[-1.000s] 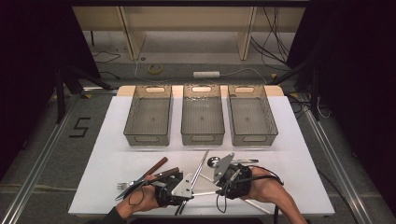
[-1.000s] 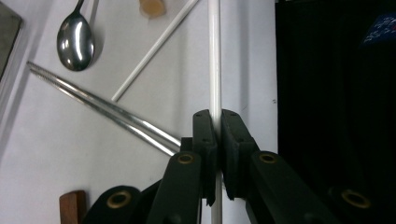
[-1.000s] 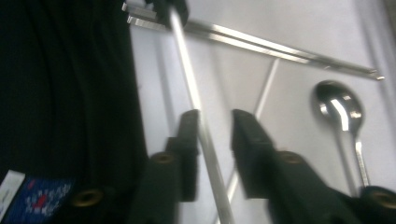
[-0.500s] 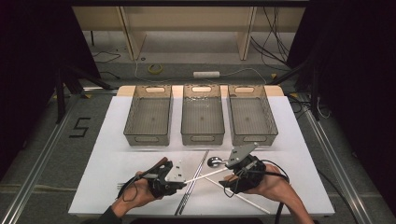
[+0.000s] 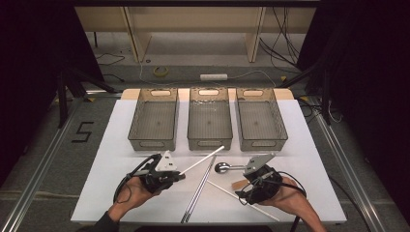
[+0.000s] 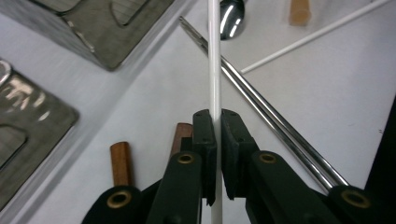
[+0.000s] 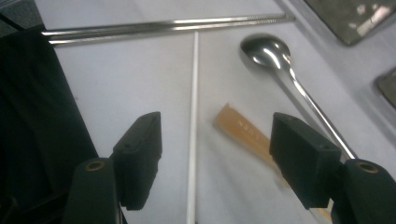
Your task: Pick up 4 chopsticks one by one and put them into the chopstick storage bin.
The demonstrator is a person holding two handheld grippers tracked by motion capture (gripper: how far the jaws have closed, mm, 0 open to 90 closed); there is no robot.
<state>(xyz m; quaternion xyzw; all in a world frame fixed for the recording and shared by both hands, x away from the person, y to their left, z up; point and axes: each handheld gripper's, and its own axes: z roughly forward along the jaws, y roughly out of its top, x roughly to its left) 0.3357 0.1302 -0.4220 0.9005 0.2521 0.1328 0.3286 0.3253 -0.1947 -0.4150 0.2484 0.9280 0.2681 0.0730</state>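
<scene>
My left gripper [image 6: 214, 140] is clenched on one white chopstick [image 5: 200, 161] — lifted, tip aimed far toward the middle bin [image 5: 209, 118]. My right gripper [image 7: 215, 158] has just been opening — its chopstick [image 7: 193, 121] lies loose between the jaws.

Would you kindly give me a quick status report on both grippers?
Left gripper shut on white chopstick. Right gripper open, jaws just widened over second white chopstick. Metal chopsticks between.

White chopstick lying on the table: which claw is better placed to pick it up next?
Right. The right claw is open and straddles the lying white chopstick, while the left claw is shut on the other white chopstick.
</scene>
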